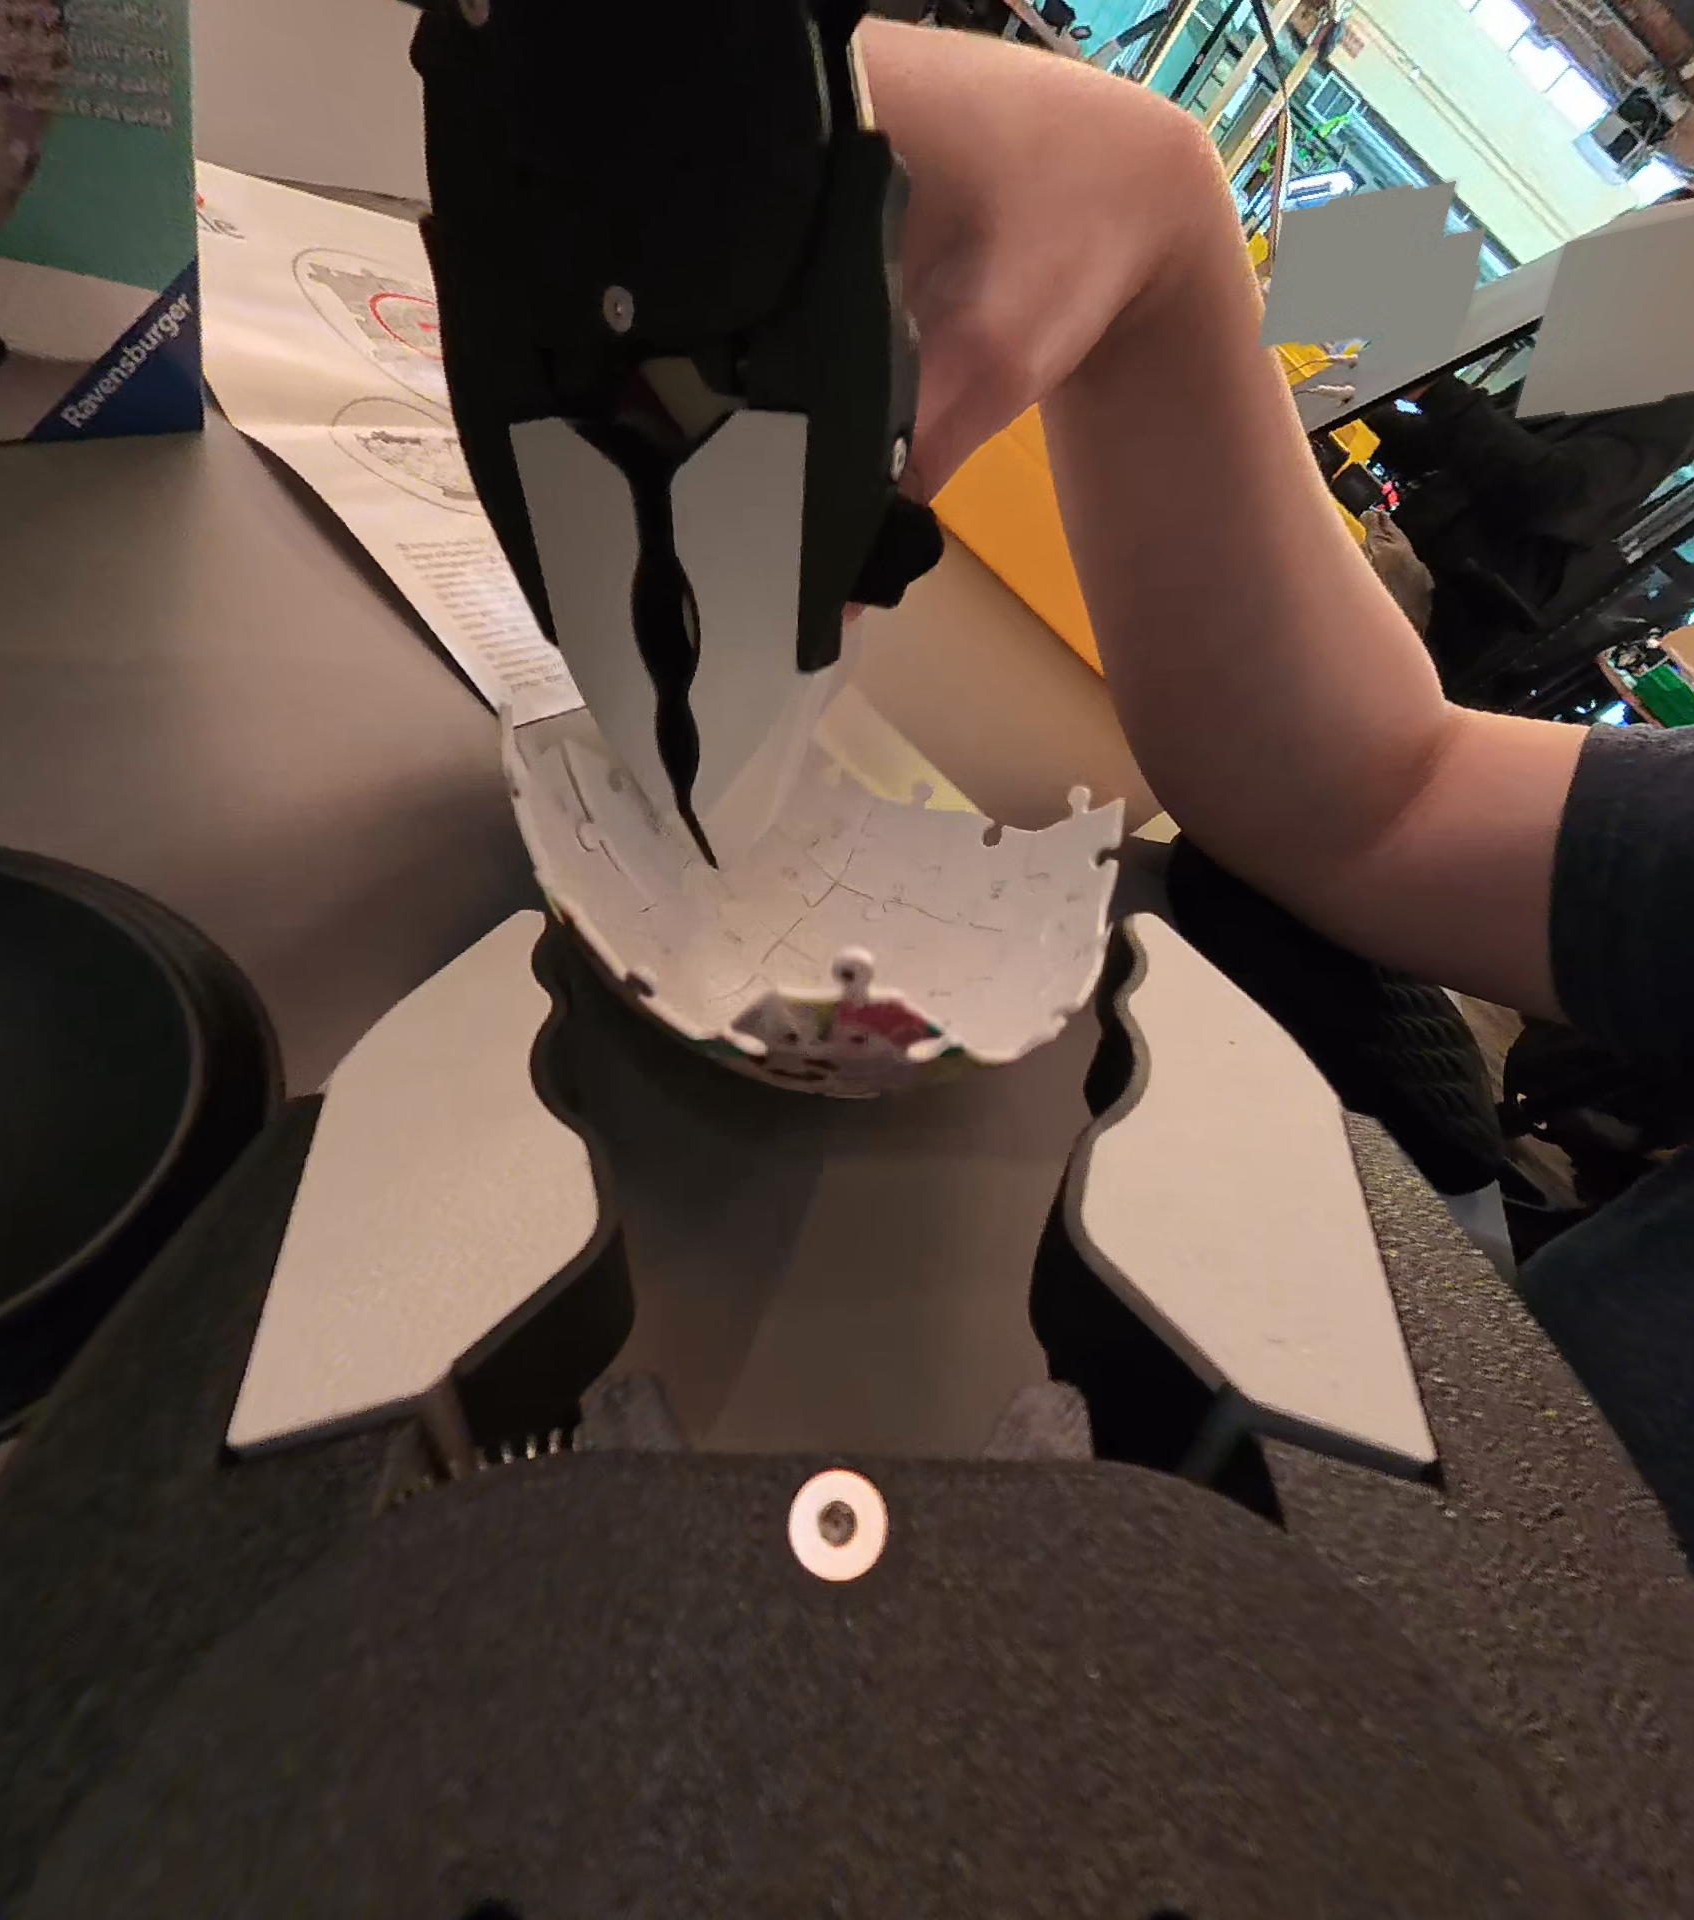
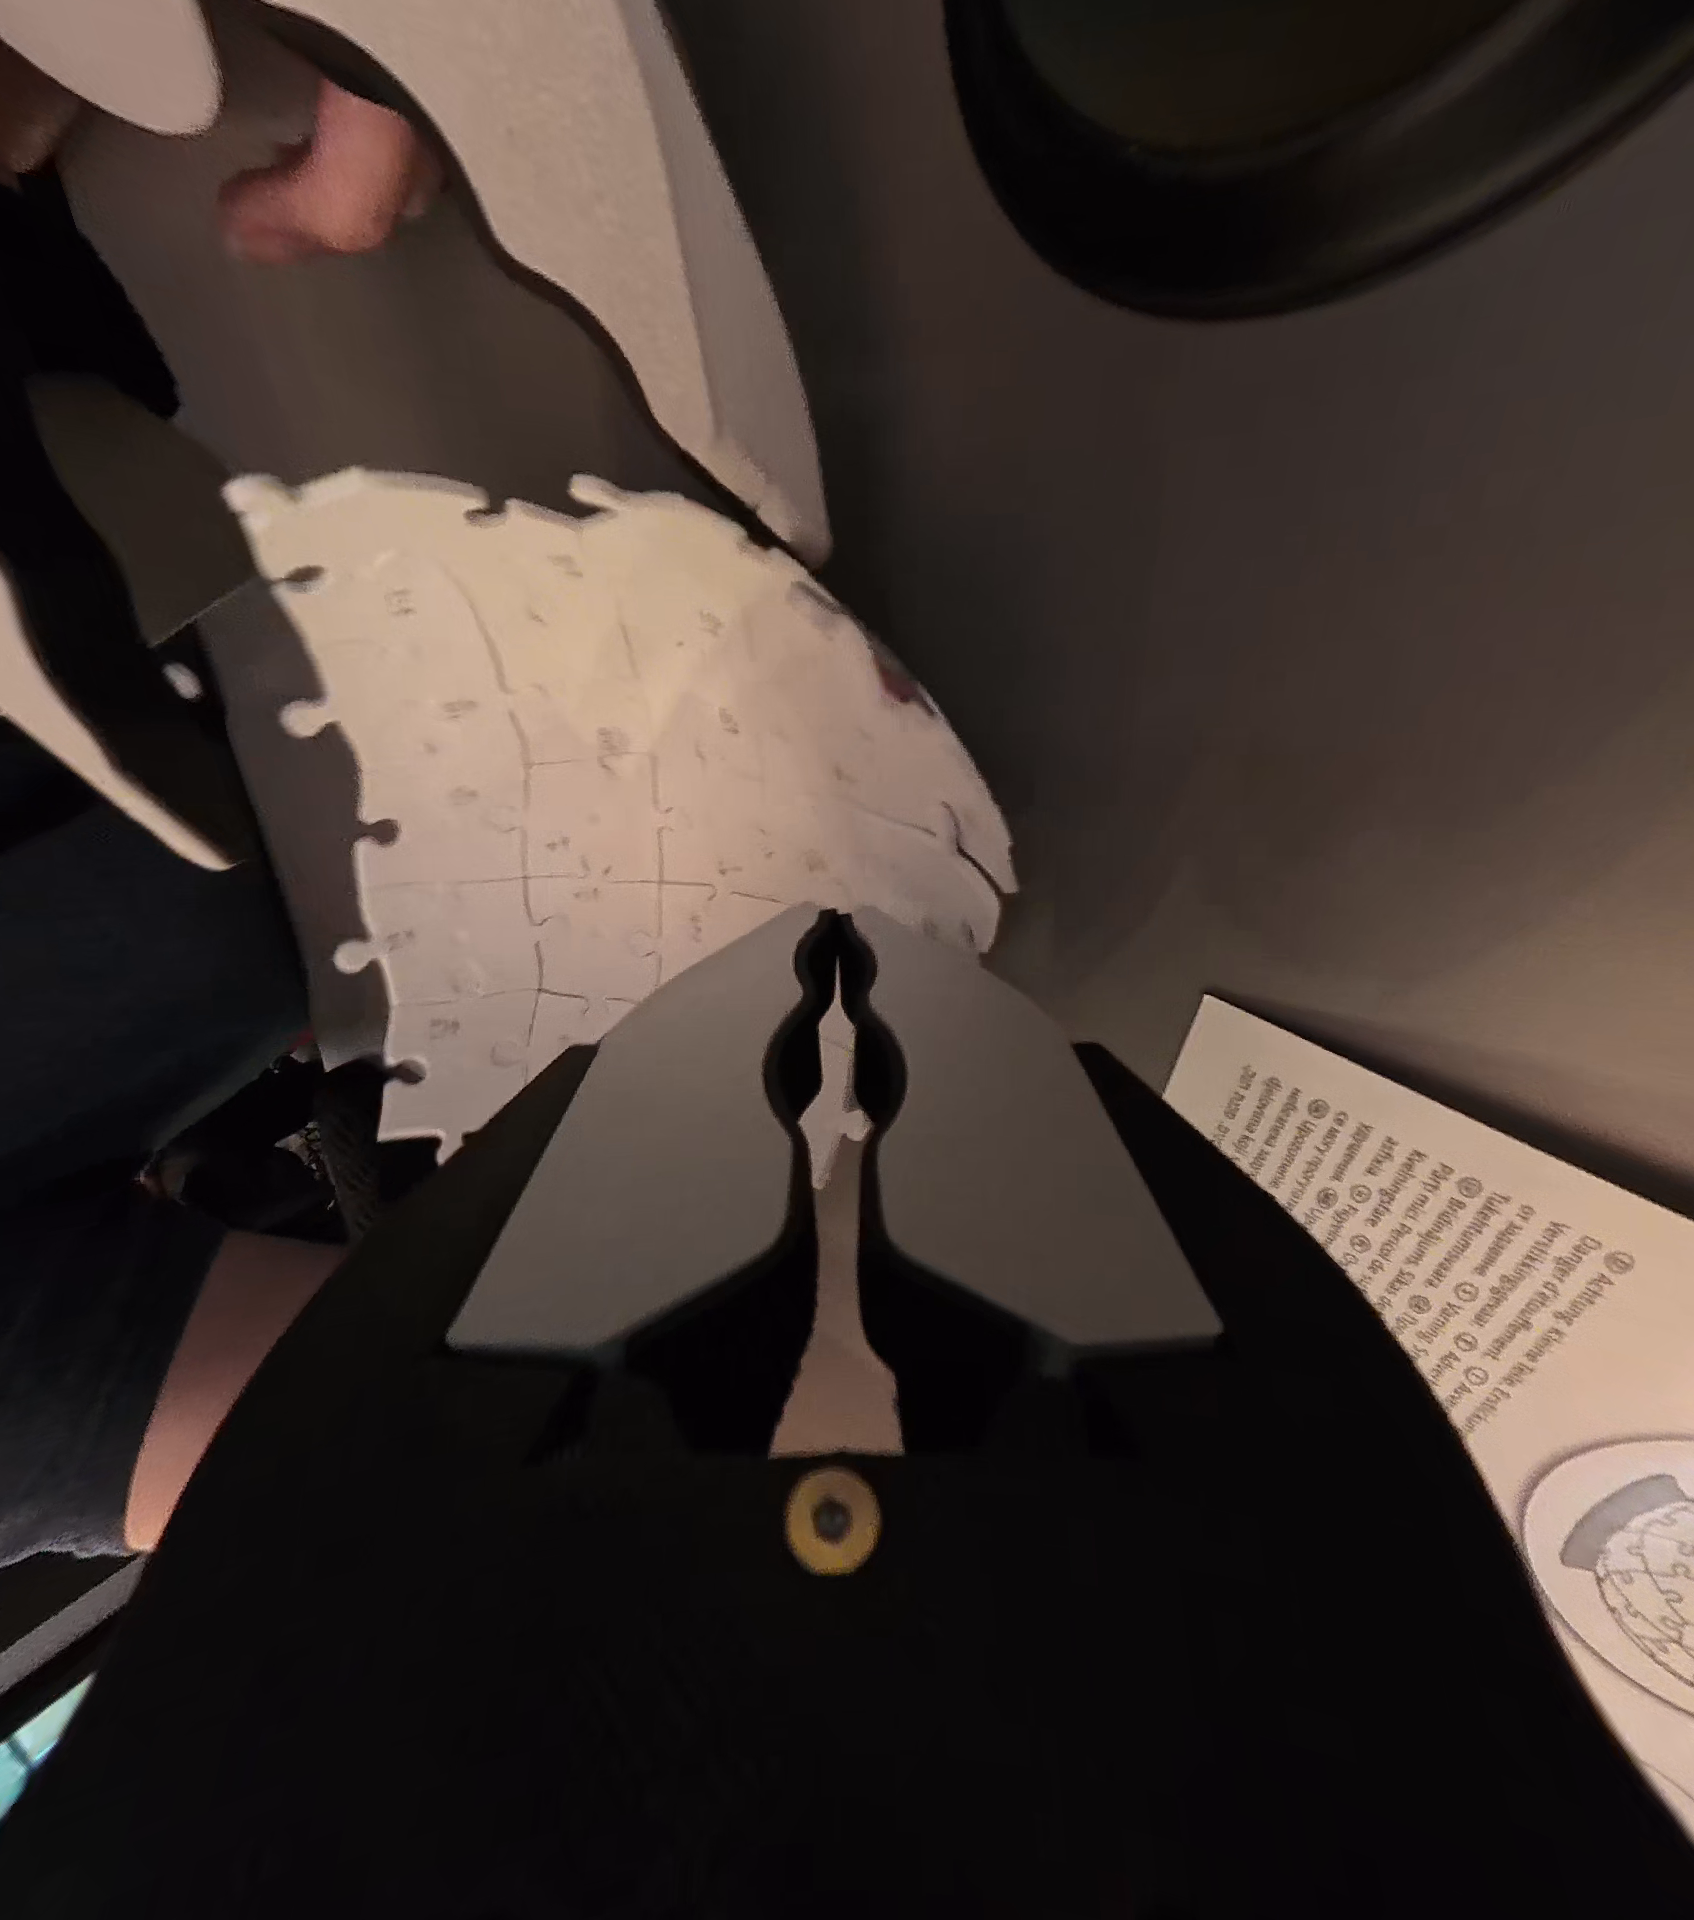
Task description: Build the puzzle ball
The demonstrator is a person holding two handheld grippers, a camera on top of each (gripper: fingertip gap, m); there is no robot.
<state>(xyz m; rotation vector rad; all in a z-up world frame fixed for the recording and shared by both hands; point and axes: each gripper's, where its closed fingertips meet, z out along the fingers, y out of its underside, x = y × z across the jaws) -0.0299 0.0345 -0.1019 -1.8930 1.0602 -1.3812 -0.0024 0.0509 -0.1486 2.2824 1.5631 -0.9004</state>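
A grey table point(image 1: 147, 644) holds a black bowl point(image 1: 43, 1091) at the left, a puzzle box point(image 1: 95, 208) and an instruction sheet point(image 1: 323, 343). At centre sits the half-built puzzle ball point(image 1: 874, 914), an open white shell. The left gripper point(image 1: 838, 1091) is spread wide around its base, not visibly clamping it. The right gripper point(image 1: 708, 852), pressed together, reaches inside; a small white piece point(image 2: 838, 1127) shows between its jaws. Pressing too hard could likely pop seams or tip the unclamped shell.

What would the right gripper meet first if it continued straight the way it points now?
Probably the white inner wall of the half-built puzzle ball: the right gripper, shut, already points into the shell, almost touching it.
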